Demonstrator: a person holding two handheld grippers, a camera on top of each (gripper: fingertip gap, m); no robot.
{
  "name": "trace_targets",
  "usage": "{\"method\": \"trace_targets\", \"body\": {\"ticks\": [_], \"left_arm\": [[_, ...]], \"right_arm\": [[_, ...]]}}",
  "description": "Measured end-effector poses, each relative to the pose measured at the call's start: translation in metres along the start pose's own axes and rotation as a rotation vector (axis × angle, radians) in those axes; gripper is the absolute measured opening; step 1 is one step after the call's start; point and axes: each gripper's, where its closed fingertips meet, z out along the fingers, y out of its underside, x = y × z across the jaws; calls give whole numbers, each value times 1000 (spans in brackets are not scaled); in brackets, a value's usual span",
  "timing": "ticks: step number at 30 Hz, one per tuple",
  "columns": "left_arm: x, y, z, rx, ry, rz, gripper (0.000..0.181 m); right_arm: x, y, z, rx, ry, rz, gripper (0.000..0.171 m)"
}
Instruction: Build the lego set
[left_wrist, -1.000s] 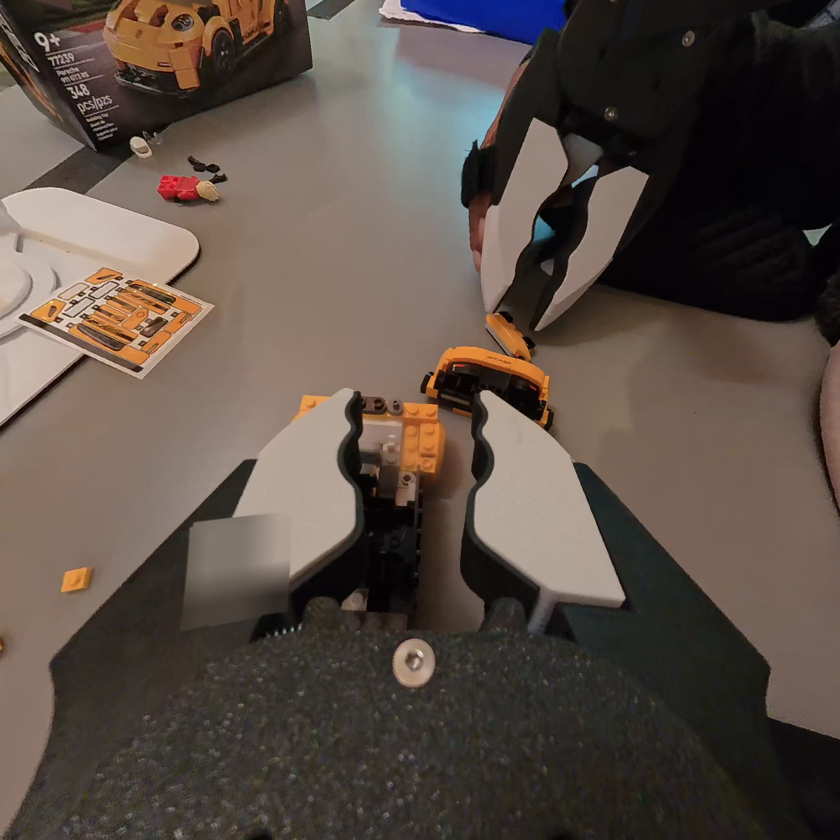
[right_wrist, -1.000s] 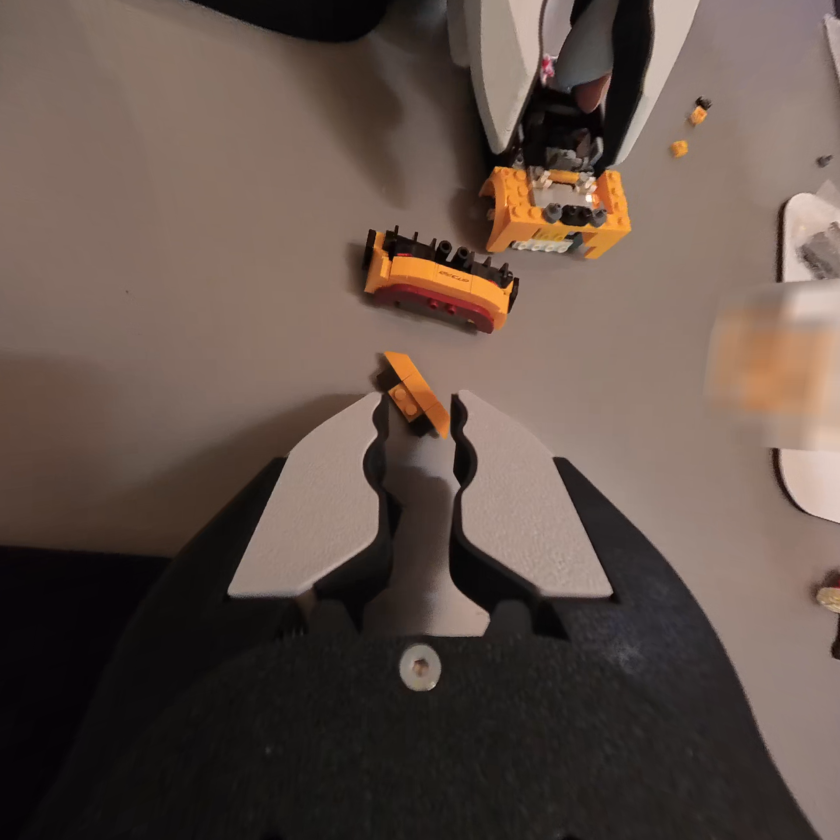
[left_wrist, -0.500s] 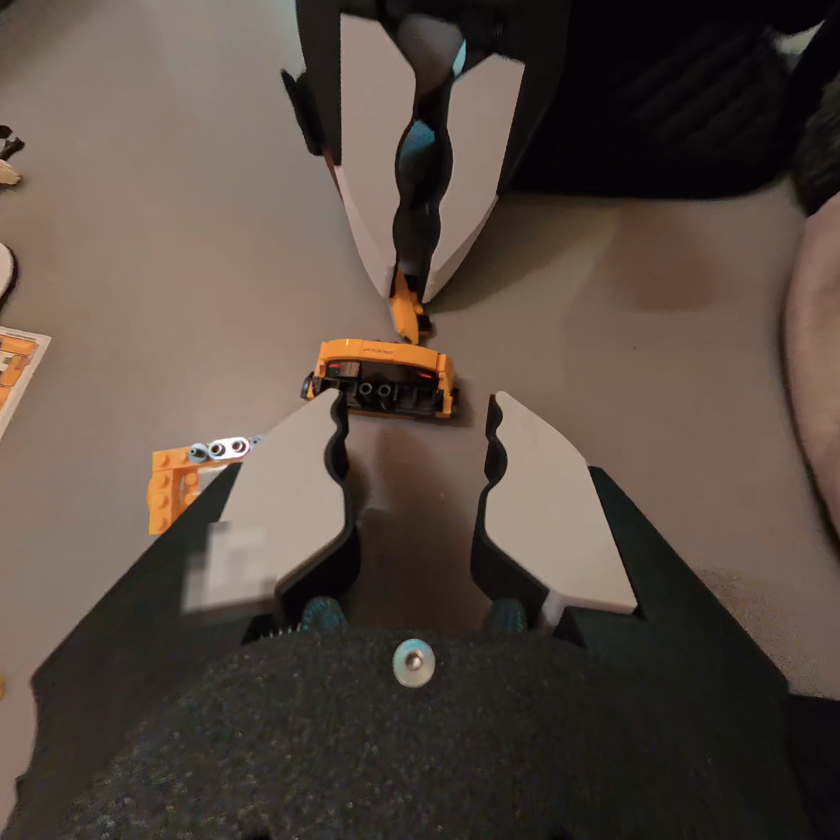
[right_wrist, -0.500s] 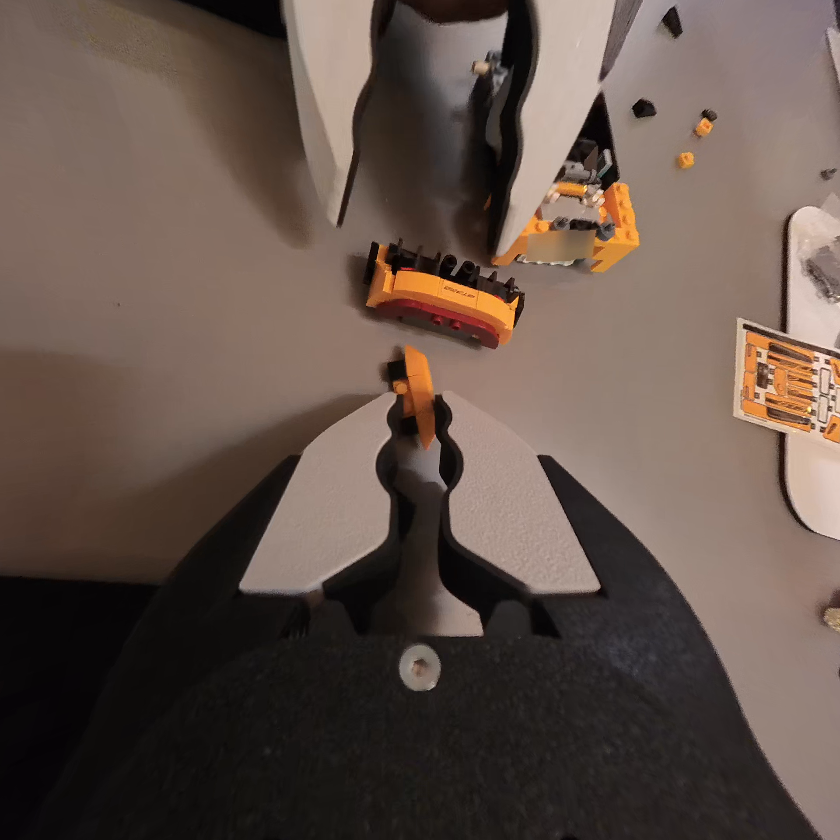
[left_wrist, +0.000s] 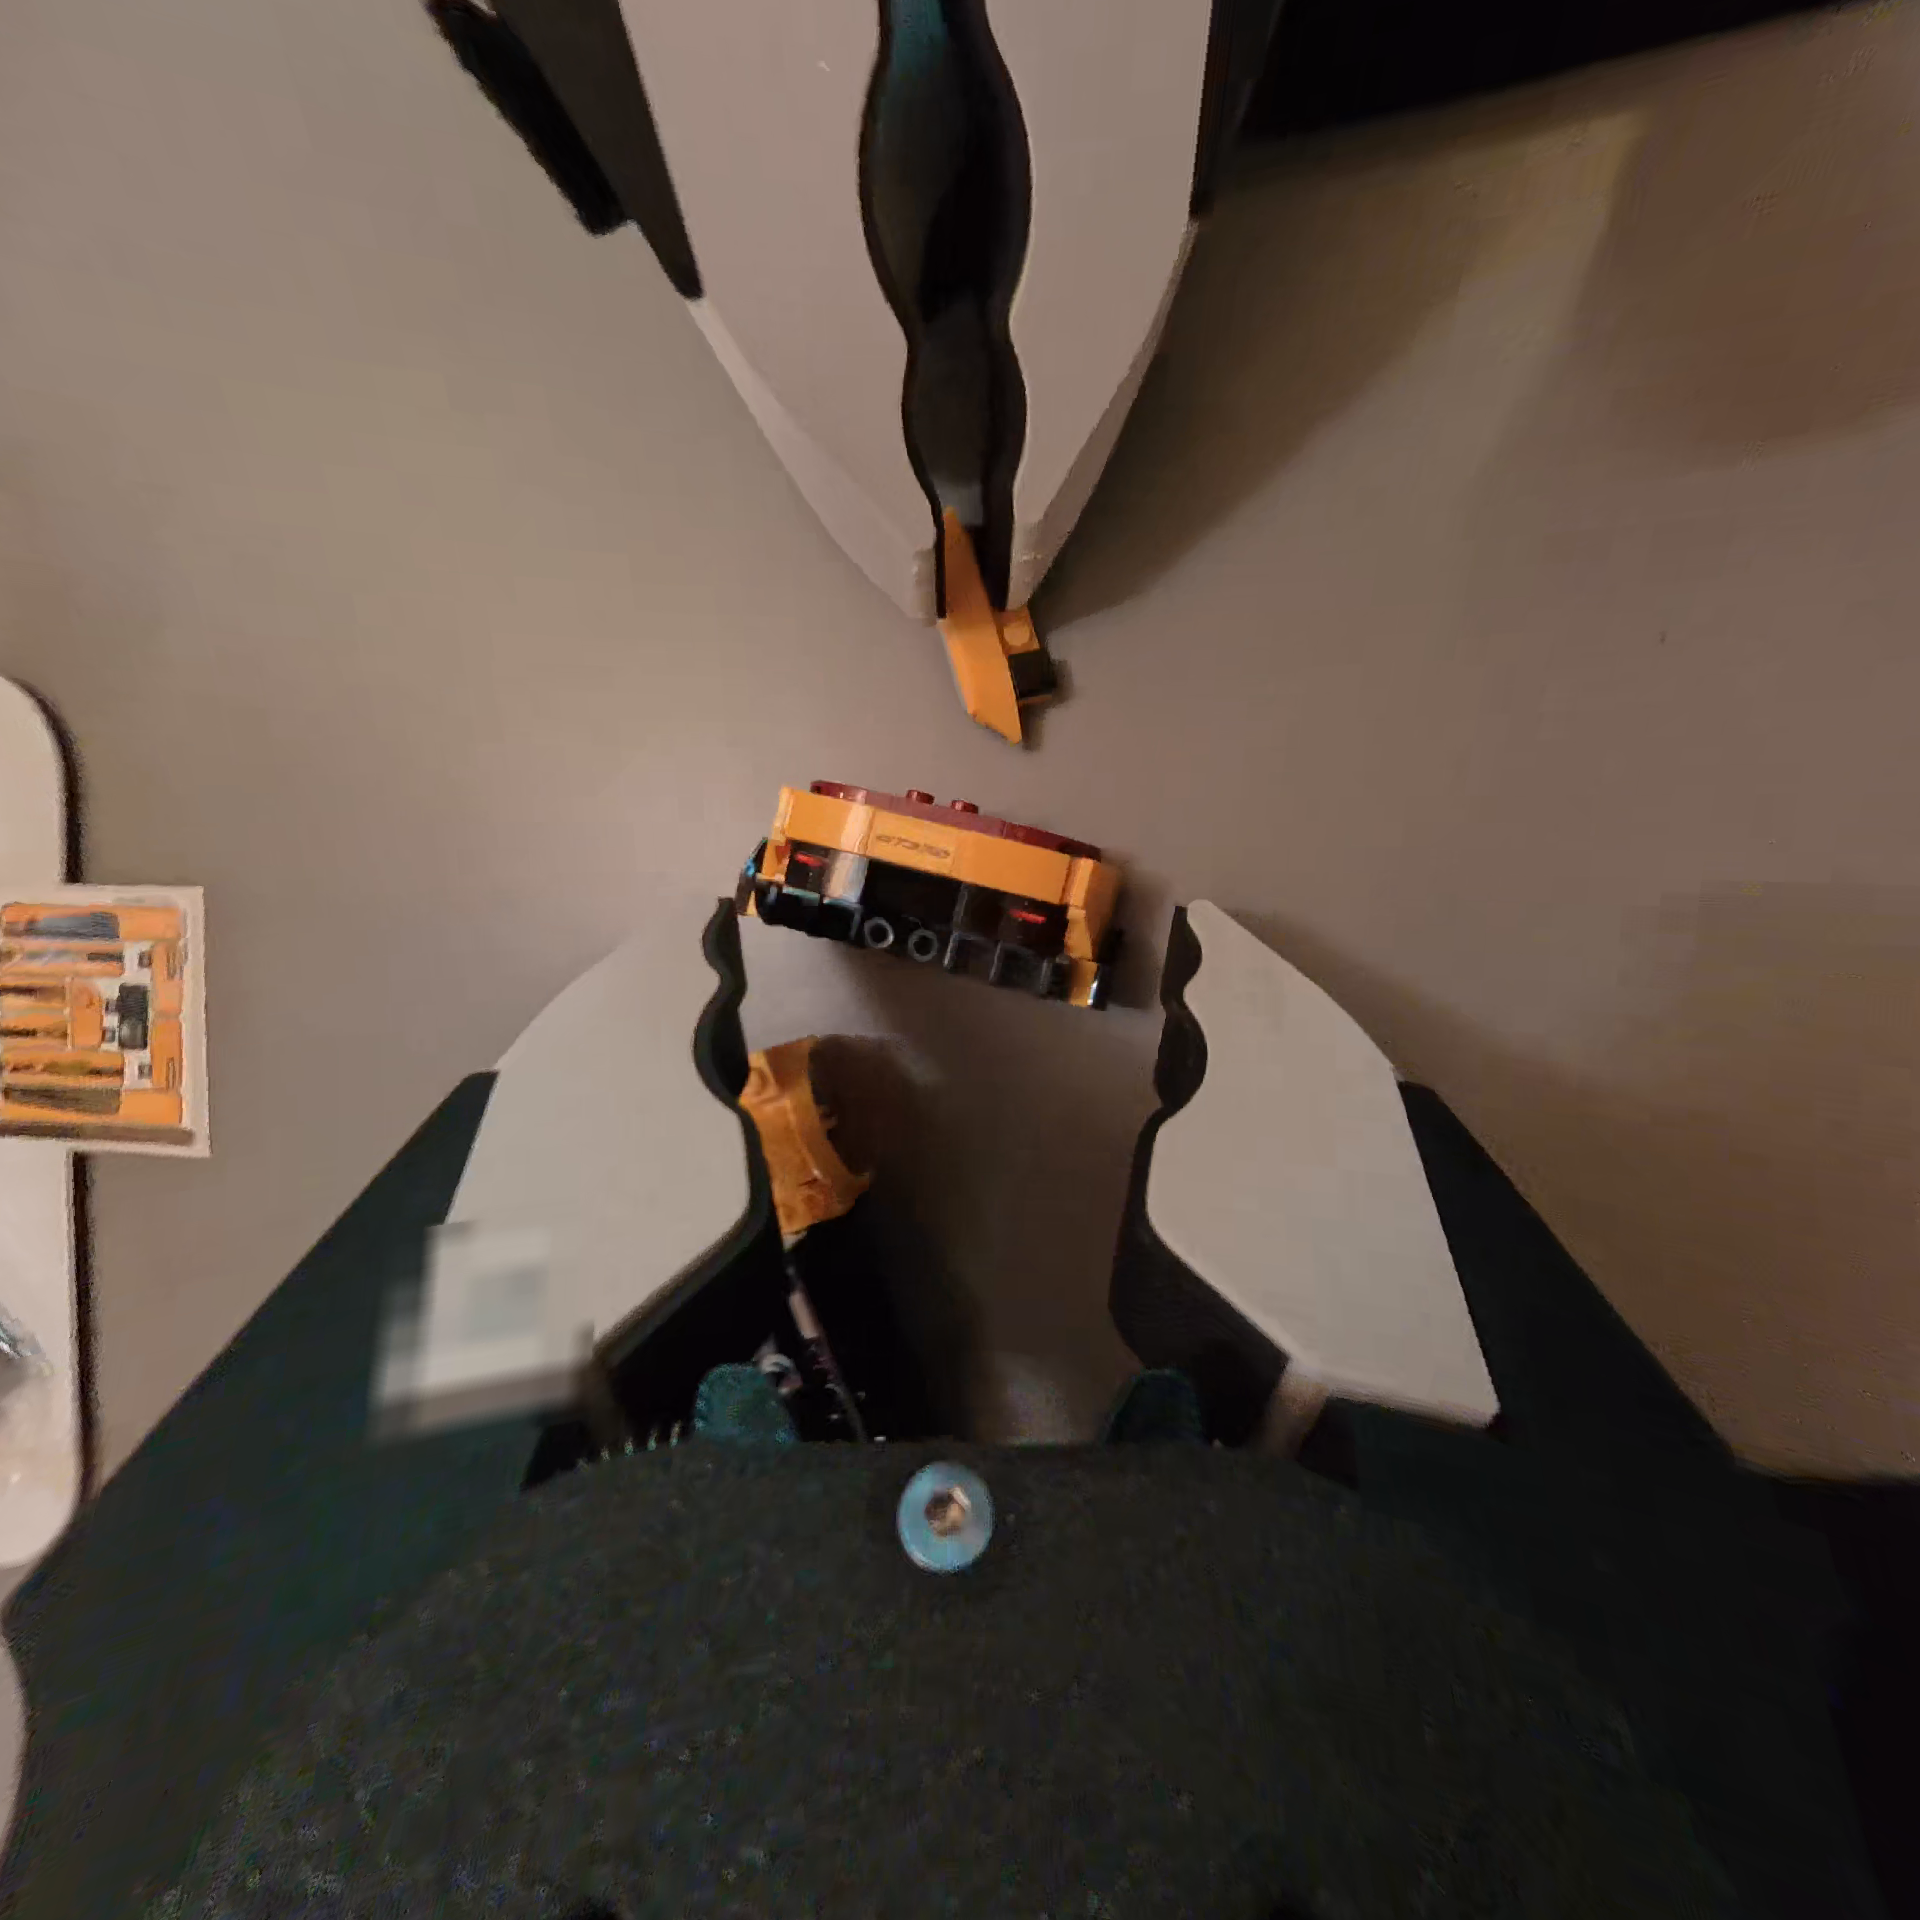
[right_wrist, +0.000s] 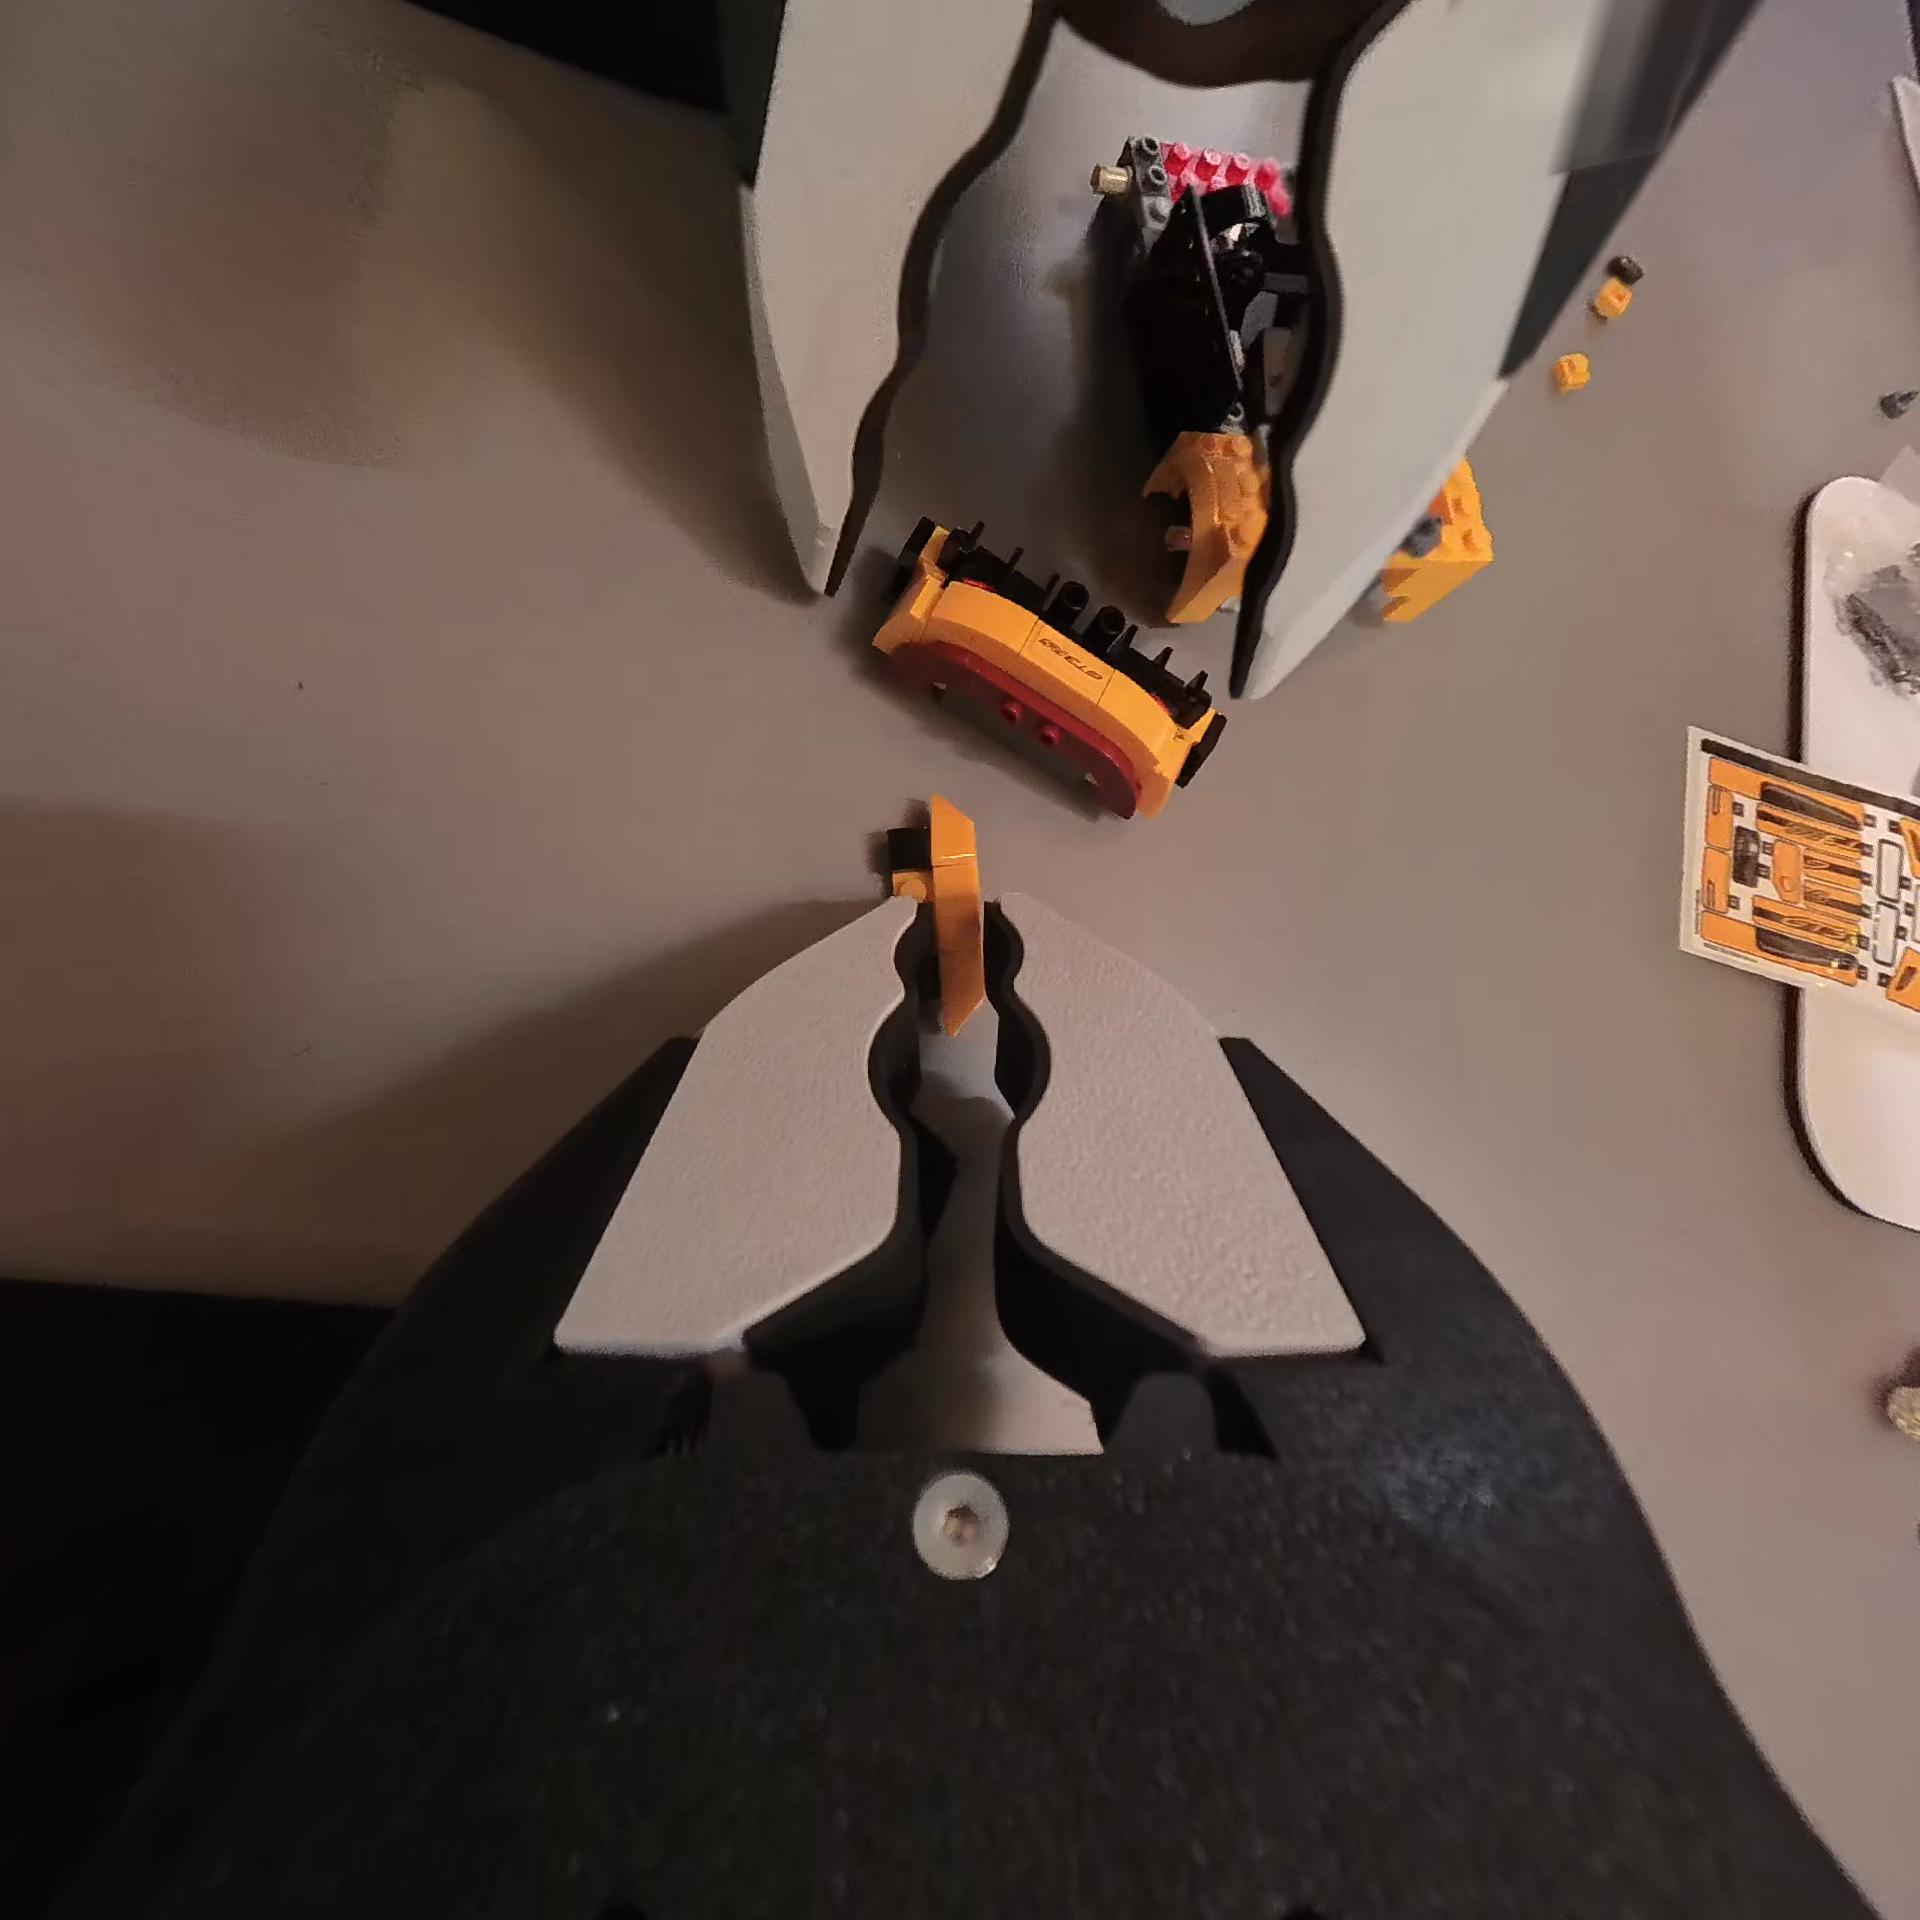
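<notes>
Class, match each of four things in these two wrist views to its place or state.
Things:
1. left tool
2. right tool
3. orange and dark red bumper block
4. sticker sheet

States:
A. lies free on the grey table between both tools
B. open
C. partly on a white tray
D. shut on a small orange wedge piece

Pairs: 1-B, 2-D, 3-A, 4-C

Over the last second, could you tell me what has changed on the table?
The left gripper let go of the car chassis and swung open toward the orange rear section. The right gripper shut on the small orange wedge piece. The rear section and sticker sheet stayed put.
</notes>
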Motion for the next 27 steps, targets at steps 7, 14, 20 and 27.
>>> {"method": "trace_targets", "body": {"ticks": [7, 14, 20, 27], "left_arm": [[-2, 4, 12, -184, 202, 124, 83], [10, -15, 14, -36, 258, 63, 76], [25, -55, -30, 404, 354, -160, 75], [54, -104, -100, 940, 750, -334, 75]], "right_arm": [[0, 0, 0, -1, 3, 11, 8], [0, 3, -4, 14, -16, 27, 6], [0, -31, -41, 251, -53, 42, 6], [-5, -114, -108, 583, -135, -40, 5]]}}
